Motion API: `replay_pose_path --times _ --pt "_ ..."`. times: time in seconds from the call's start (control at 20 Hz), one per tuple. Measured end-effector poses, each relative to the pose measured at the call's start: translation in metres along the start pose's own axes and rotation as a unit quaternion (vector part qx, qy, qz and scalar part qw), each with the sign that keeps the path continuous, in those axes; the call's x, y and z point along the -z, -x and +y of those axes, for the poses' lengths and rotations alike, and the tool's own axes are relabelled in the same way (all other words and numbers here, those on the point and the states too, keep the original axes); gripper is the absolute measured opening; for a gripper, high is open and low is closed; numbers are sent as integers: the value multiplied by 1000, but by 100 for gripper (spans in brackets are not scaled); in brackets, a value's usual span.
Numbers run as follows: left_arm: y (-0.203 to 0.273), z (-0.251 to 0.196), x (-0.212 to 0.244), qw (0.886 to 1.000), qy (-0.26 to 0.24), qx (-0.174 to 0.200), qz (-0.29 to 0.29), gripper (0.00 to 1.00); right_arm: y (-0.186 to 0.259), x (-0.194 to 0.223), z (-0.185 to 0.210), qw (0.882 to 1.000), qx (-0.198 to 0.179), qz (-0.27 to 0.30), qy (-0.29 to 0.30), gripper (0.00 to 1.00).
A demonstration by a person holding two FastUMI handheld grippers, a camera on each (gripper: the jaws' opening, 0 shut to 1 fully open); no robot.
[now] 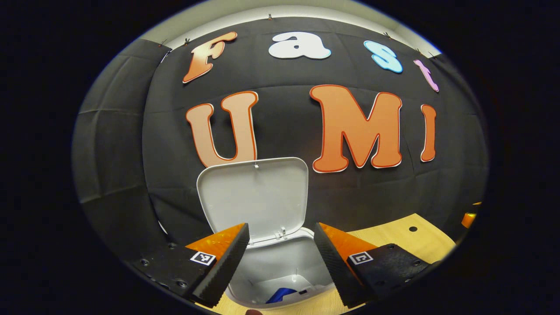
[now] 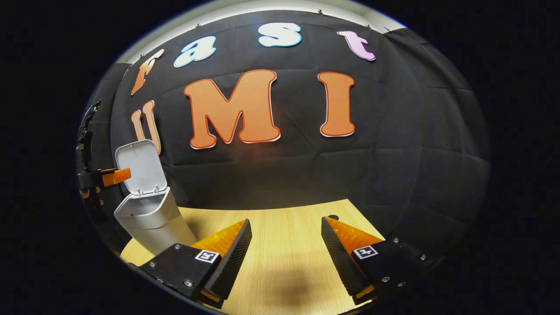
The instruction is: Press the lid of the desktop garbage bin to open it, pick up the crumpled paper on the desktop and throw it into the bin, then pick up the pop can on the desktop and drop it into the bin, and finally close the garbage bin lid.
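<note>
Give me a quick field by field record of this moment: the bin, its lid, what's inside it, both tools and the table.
bin: white plastic desktop garbage bin, standing on the table's left part in the right gripper view
lid: white hinged lid raised, upright behind the opening
inside bin: a blue object low in the bin; what it is cannot be told
left tool: left tool open, nothing between its fingers, poised over the bin opening
right tool: right tool open, holding nothing, above the table
table: light wooden tabletop
</note>
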State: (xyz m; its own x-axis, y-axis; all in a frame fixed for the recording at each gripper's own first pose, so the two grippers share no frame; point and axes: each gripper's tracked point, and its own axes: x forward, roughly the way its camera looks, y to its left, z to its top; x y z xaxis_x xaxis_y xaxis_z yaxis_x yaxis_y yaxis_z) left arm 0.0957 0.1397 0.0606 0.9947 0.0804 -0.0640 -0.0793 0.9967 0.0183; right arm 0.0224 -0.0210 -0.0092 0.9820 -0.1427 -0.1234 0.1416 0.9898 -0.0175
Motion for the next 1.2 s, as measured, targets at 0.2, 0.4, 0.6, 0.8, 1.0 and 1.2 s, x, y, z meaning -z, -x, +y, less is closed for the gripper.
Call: replay_pose_path --times 0.2,0.4,0.6,0.8,1.0,1.2 --pt "4 5 -6 1000 7 -4 -1 94 3 1 0 1000 -2 0 -2 95" --pt "10 7 -15 999 32 7 10 94 3 4 2 1000 -6 5 -7 95" --pt "15 31 -38 999 31 -16 -3 94 2 10 11 1000 -17 11 -7 95" --pt "12 49 -58 999 27 -22 8 94 -2 9 20 999 -31 12 -12 95" --pt "9 73 -90 999 47 -26 -2 94 -7 10 26 999 -39 14 -15 95" --pt "-6 96 -120 999 37 -31 4 94 -11 10 28 999 -43 16 -20 95"
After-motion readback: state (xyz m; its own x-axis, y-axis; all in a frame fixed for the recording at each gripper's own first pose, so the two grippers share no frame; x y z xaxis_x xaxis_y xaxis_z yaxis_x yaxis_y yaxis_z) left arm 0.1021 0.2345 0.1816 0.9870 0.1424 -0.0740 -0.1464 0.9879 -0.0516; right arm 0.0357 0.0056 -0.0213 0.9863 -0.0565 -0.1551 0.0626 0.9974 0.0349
